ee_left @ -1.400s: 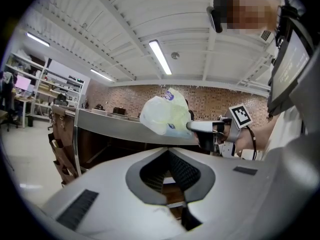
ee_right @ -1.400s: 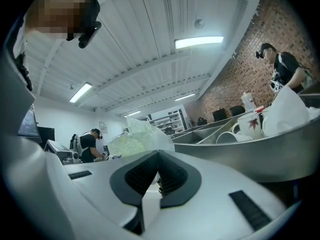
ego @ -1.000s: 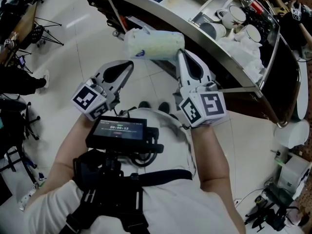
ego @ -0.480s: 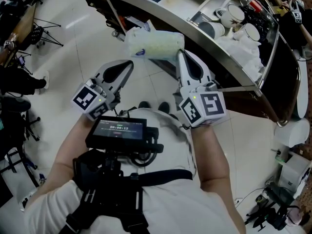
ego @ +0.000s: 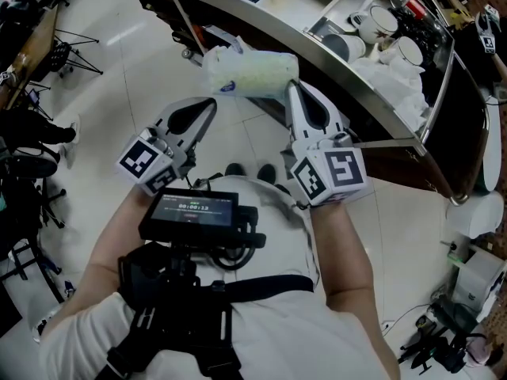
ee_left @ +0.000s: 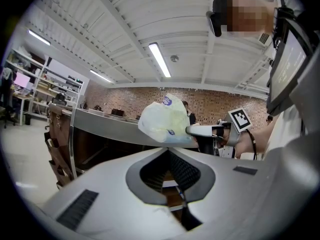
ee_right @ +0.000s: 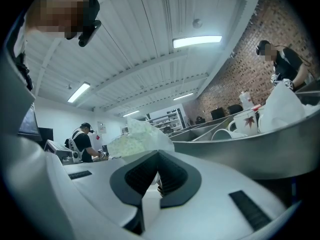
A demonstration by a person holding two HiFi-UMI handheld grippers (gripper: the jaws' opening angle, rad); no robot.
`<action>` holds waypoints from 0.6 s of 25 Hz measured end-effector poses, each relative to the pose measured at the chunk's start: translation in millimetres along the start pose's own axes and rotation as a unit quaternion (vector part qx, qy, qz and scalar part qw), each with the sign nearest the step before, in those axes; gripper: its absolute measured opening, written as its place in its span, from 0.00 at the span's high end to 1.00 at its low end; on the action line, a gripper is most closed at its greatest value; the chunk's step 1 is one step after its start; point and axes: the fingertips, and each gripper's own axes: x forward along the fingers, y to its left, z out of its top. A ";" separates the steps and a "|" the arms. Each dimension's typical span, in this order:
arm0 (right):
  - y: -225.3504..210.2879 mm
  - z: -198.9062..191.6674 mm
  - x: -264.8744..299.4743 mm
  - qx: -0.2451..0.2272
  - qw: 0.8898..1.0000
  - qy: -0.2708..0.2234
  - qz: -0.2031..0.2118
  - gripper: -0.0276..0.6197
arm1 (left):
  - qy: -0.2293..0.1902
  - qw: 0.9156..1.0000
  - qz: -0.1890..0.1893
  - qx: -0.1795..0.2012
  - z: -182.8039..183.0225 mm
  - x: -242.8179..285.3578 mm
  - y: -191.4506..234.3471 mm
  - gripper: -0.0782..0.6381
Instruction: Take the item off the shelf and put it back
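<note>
My right hand-held gripper point(ego: 291, 85) was pressed together on the right end of a soft, pale yellow-green pack in crinkly plastic wrap point(ego: 249, 71). It pinched the wrapping and held the pack up in the air, lying roughly level. The pack hung just outside the front edge of the long stainless-steel shelf point(ego: 265, 13), over the white tiled floor point(ego: 119, 62), and rested on nothing.

In the right gripper view the jaws of my right hand-held gripper point(ee_right: 159, 153) met at their ends. The pack point(ee_right: 131, 140) bunched up just beyond them.

My left hand-held gripper point(ego: 210, 103) was pressed together as well, with nothing between its jaws. It sat just below the pack's left end, and I could not tell whether it touched the wrap. In the left gripper view the pack point(ee_left: 165, 120) showed above and beyond my left hand-held gripper point(ee_left: 167, 149). My right hand-held gripper point(ee_left: 200, 130) was clamped on the pack's far side.

Further along the shelf, well apart from the pack, stood round white ceramic mugs point(ego: 382, 22) in their compartment. A crumpled white plastic bag point(ego: 388, 81) lay beside them.
</note>
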 end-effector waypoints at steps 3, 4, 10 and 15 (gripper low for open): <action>0.5 -5.8 0.0 -0.004 1.000 0.007 0.000 0.95 | 0.010 1.000 0.005 -0.004 -6.7 -2.2 1.0 0.88; 0.5 -9.7 0.2 -0.006 1.000 0.012 -0.001 0.95 | 0.014 1.000 0.007 -0.008 -10.0 -3.3 1.6 0.88; -5.7 -42.1 1.3 0.006 0.999 0.049 -0.007 0.95 | 0.031 0.999 0.017 -0.020 -30.7 -9.3 5.6 0.88; -18.1 -75.2 3.1 0.018 0.996 0.081 -0.015 0.95 | 0.039 0.998 0.032 -0.034 -54.1 -9.8 15.9 0.88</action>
